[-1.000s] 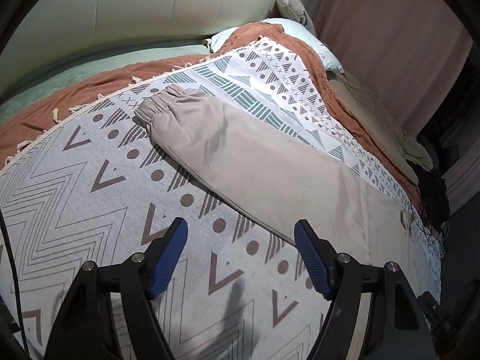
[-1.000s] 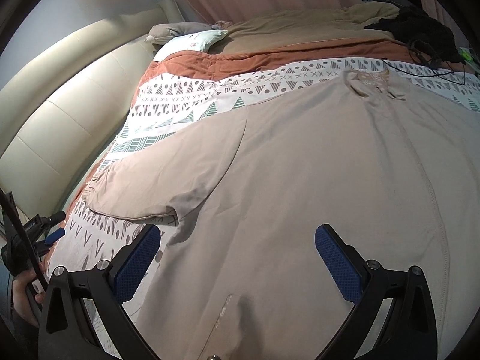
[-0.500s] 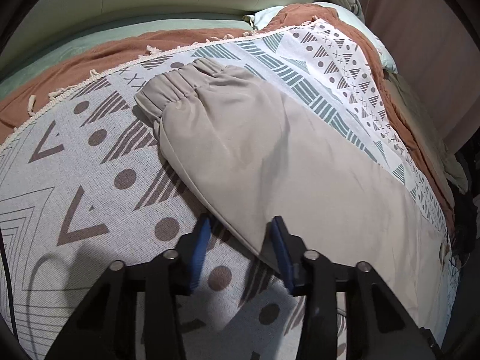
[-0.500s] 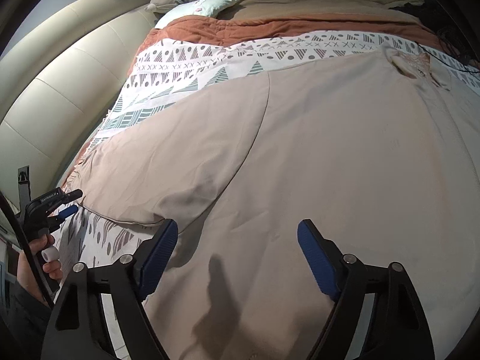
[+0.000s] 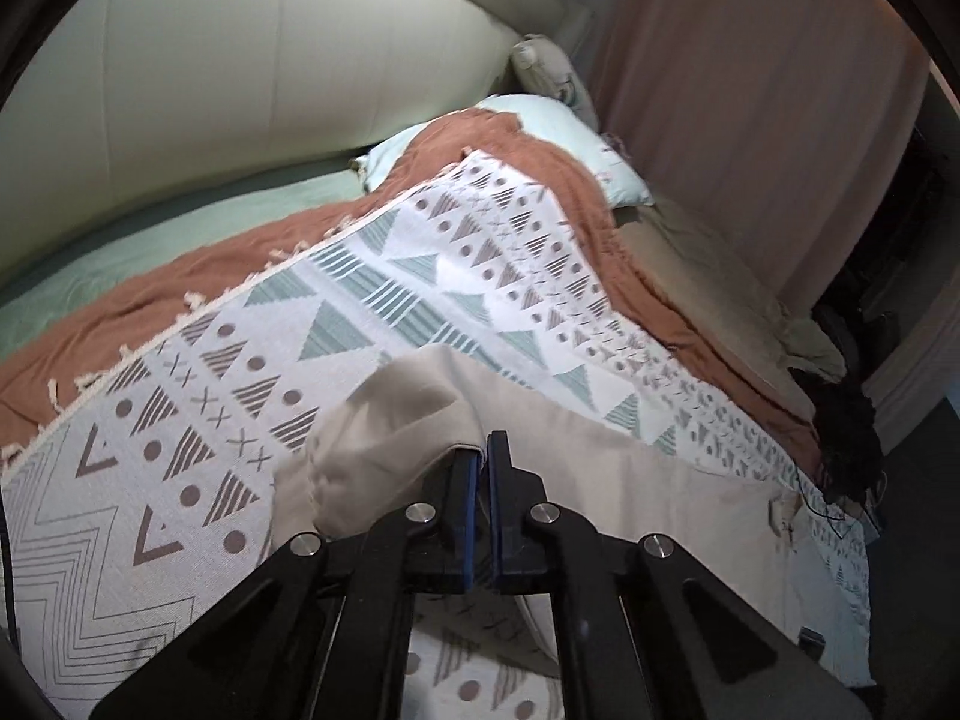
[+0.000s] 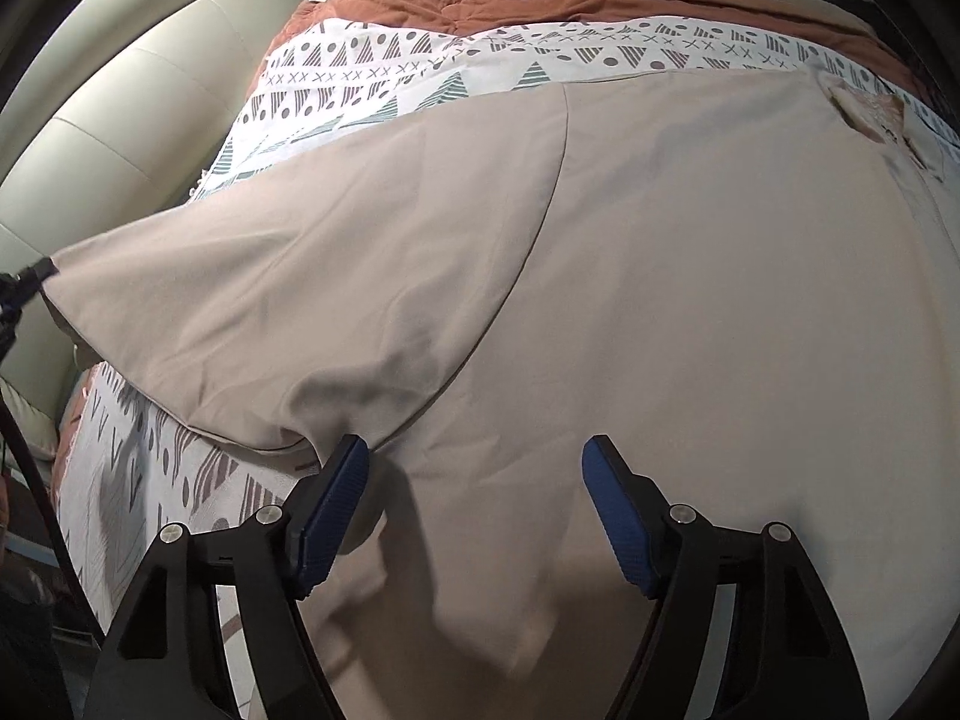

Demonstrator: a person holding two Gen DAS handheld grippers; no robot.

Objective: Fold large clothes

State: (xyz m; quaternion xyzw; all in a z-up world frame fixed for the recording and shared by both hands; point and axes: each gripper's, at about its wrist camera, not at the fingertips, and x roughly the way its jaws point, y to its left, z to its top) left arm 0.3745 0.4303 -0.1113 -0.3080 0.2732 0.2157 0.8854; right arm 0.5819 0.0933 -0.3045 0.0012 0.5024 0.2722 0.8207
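Observation:
A large beige garment (image 6: 690, 300) lies spread on a patterned blanket (image 5: 180, 420) on a bed. My left gripper (image 5: 483, 450) is shut on the garment's long sleeve (image 5: 390, 420) and holds it lifted off the blanket, with the fabric bunched over the fingers. In the right wrist view that sleeve (image 6: 300, 300) is stretched up to the far left. My right gripper (image 6: 477, 468) hovers low over the armpit area with its jaws closing. Garment fabric lies between them, and the left finger (image 6: 336, 492) sits at the sleeve seam. The pads are not pressing on cloth.
A rust-coloured blanket (image 5: 510, 150) and a pale pillow (image 5: 570, 138) lie beyond the patterned one. A cream padded headboard (image 5: 240, 90) runs along the left. A pink curtain (image 5: 750, 120) hangs behind. Dark clothes and a cable (image 5: 846, 438) sit at the bed's far right edge.
My left gripper shut on the sleeve's edge and lifted it off the blanket. My right gripper came down closer to the armpit and its jaws narrowed.

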